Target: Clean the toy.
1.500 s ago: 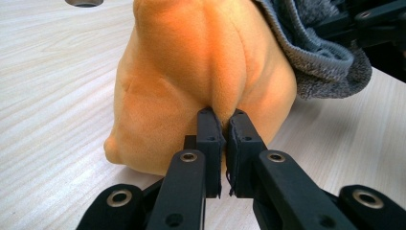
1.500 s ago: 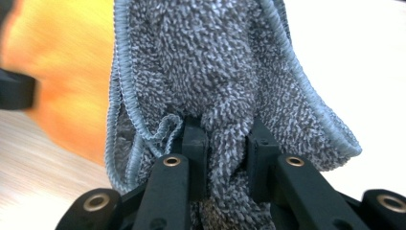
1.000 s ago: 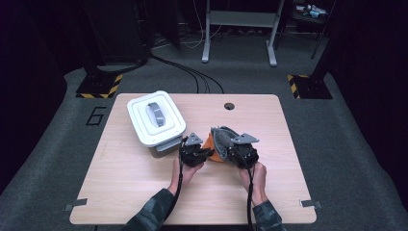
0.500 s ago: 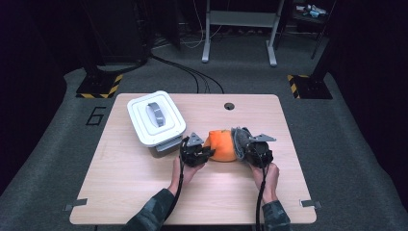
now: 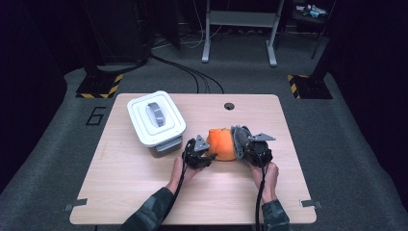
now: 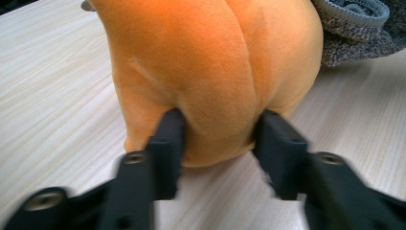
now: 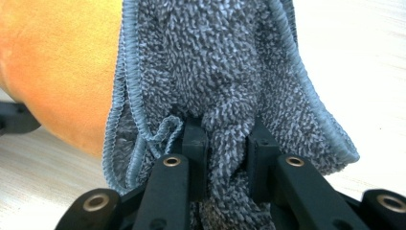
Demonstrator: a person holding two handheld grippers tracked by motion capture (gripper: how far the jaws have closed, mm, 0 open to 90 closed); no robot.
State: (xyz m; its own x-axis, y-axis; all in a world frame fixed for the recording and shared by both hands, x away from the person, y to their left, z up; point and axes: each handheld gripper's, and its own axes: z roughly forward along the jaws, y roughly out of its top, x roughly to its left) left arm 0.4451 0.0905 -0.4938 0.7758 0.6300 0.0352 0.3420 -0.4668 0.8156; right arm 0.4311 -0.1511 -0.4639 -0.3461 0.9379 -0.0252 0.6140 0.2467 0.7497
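Note:
An orange plush toy (image 5: 221, 143) (image 6: 210, 62) lies on the wooden table (image 5: 144, 192) between my two grippers. My left gripper (image 5: 207, 154) (image 6: 219, 132) is at its left end; its jaws have just been opening, and a bulge of the plush still sits between them with both pads pressing into it. A grey-blue towel (image 5: 239, 138) (image 7: 215, 62) lies against the toy's right side. My right gripper (image 5: 244, 147) (image 7: 225, 139) is shut on a fold of that towel.
A white lidded container (image 5: 156, 118) with a grey handle stands at the back left, close to my left gripper. A small round hole (image 5: 229, 106) marks the table's far edge. Bare tabletop stretches along the front and the right.
The right gripper has drawn to the right with the towel, uncovering the orange toy. The left gripper has stayed at the toy's left end.

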